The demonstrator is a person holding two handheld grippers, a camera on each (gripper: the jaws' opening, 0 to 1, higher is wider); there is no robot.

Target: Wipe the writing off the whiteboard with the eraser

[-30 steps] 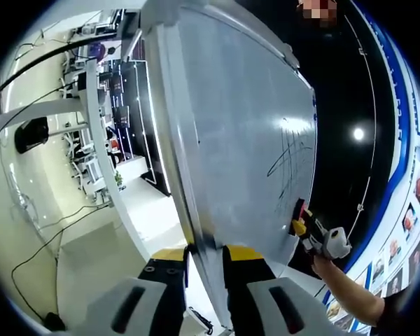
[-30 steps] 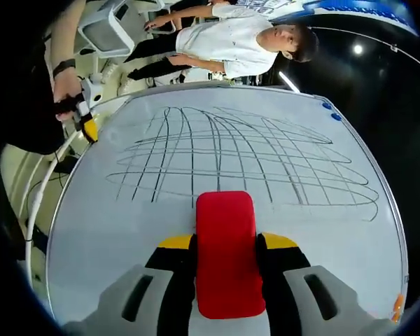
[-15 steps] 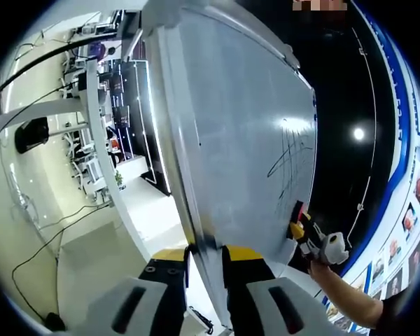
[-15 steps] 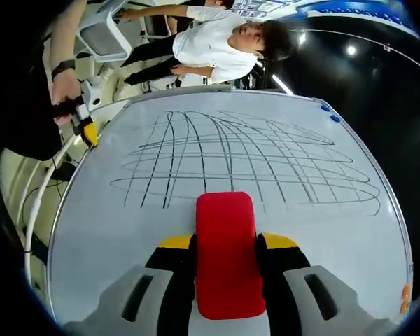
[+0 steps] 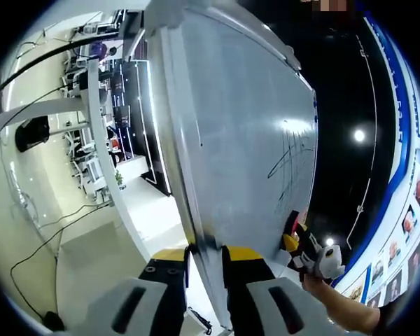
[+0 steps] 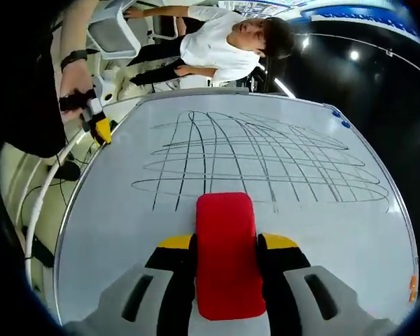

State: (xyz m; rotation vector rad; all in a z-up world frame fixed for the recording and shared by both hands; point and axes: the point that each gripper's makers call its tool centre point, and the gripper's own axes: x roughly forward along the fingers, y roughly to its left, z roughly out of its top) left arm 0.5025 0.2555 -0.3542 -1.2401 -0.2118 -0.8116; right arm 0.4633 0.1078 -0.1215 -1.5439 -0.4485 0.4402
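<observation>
- Whiteboard [image 6: 126,231], a large white panel with a thin metal frame, still carried a crossed grid of dark marker lines [image 6: 266,164] over its middle and far part; none of the lines looked wiped yet.
- My right gripper [image 6: 225,262] was closed on the red rectangular eraser [image 6: 224,252], with the yellow-tipped jaws pressed on both long sides of it.
- Compared with a second before, the grid sat a little nearer to the eraser in the right gripper view, and its closest lines were now just beyond the top end of the eraser. I judge that I had moved the eraser toward the writing, but the first stroke was not yet made.
- In the left gripper view the same eraser [image 5: 292,222] lay at the board surface, lower along the board than before. I cannot tell if it really touched.
- My left gripper [image 5: 206,260] stayed clamped on the near edge of the board frame, one jaw on each side, so the board was held steady.
- A person in a white shirt [image 6: 217,42] sat behind the board, well apart from it.
</observation>
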